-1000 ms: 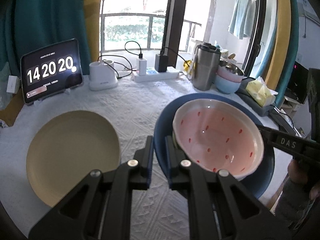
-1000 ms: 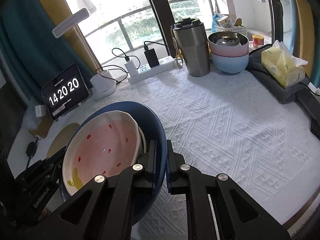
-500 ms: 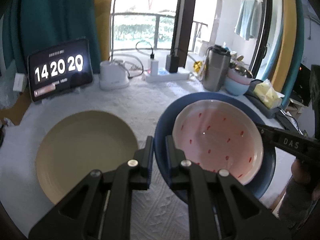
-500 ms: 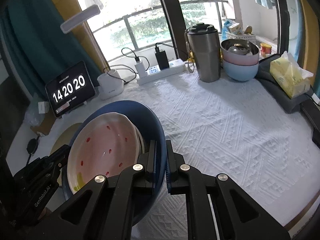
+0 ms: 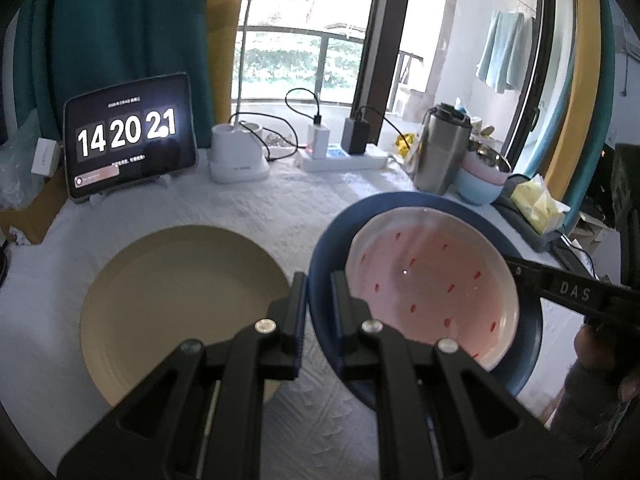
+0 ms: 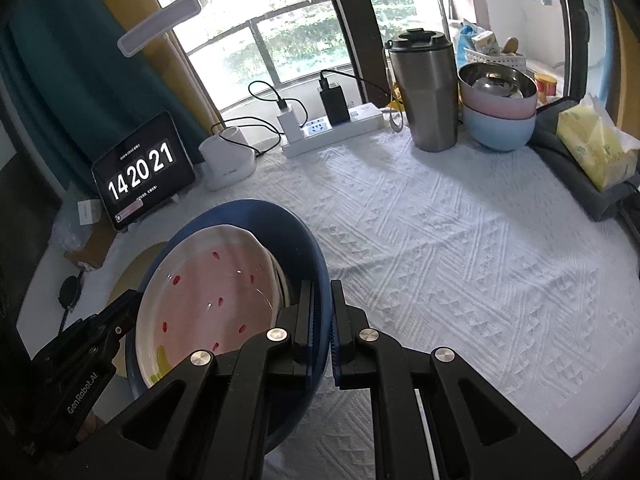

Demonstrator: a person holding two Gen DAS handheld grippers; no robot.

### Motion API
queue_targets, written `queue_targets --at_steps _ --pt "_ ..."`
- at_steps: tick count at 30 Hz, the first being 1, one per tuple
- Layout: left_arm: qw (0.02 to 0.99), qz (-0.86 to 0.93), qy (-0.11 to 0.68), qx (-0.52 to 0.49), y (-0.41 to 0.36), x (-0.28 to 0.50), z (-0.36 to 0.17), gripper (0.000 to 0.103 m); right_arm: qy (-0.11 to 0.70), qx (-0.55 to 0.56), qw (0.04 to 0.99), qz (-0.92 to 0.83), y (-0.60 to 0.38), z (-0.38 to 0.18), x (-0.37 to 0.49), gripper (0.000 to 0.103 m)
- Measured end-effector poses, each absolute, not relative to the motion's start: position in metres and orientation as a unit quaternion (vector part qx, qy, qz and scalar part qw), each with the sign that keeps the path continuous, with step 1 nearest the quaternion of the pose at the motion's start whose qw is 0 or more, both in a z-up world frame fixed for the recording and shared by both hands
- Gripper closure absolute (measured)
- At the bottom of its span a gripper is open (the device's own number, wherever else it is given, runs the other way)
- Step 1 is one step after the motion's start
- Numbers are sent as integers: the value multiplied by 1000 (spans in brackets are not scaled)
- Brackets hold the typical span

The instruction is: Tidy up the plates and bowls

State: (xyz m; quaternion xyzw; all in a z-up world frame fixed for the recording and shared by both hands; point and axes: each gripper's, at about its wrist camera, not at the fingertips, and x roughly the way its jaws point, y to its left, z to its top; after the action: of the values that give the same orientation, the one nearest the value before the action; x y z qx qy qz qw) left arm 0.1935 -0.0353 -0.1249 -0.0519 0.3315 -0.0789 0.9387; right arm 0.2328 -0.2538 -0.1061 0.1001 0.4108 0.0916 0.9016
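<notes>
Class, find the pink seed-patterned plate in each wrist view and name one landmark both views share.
Left wrist view: pink plate lies right of centre, inside the blue plate.
Right wrist view: pink plate lies lower left, inside the blue plate.
Shared landmark: the clock tablet.

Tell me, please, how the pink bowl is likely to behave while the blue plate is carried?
The pink bowl sits loose in the blue plate, gripped by neither gripper, so it may slide if tilted. Its glossy glaze suggests slipperiness. It looks ceramic, so probably rigid, fairly heavy and breakable if dropped.
</notes>
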Motion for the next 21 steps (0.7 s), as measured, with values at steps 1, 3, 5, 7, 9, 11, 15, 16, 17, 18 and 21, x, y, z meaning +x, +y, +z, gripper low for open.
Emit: queue_targets --at_steps 1,3,5,7,9,11,15,16,17,18,21 --pt "939 -79 331 -53 -34 193 -124 93 409 99 902 92 -252 -104 233 93" --pt "940 -77 328 -55 -30 193 -122 93 408 98 903 94 -249 -102 234 93" --pt "941 -76 326 -57 -27 193 -120 93 408 97 903 96 -245 -100 236 93" --pt "941 -75 324 -58 -23 192 -118 93 407 96 903 98 -241 -97 237 93" --pt "942 -72 321 -60 -17 191 -116 93 406 94 904 101 -237 -95 238 93" --pt "943 -70 320 -61 -13 191 -114 93 405 92 904 103 -232 -93 239 93" --pt "945 -66 316 -63 -3 190 -111 93 404 90 904 109 -223 -90 242 93" --pt "945 -65 315 -64 1 191 -111 93 403 89 904 111 -219 -88 243 93" --pt "945 -64 314 -65 4 191 -110 93 403 88 904 112 -217 -88 243 93" --pt "945 -63 314 -66 7 191 -110 93 403 87 904 113 -215 -87 244 93" --pt "946 -60 311 -69 15 190 -109 93 403 83 904 116 -206 -85 246 93"
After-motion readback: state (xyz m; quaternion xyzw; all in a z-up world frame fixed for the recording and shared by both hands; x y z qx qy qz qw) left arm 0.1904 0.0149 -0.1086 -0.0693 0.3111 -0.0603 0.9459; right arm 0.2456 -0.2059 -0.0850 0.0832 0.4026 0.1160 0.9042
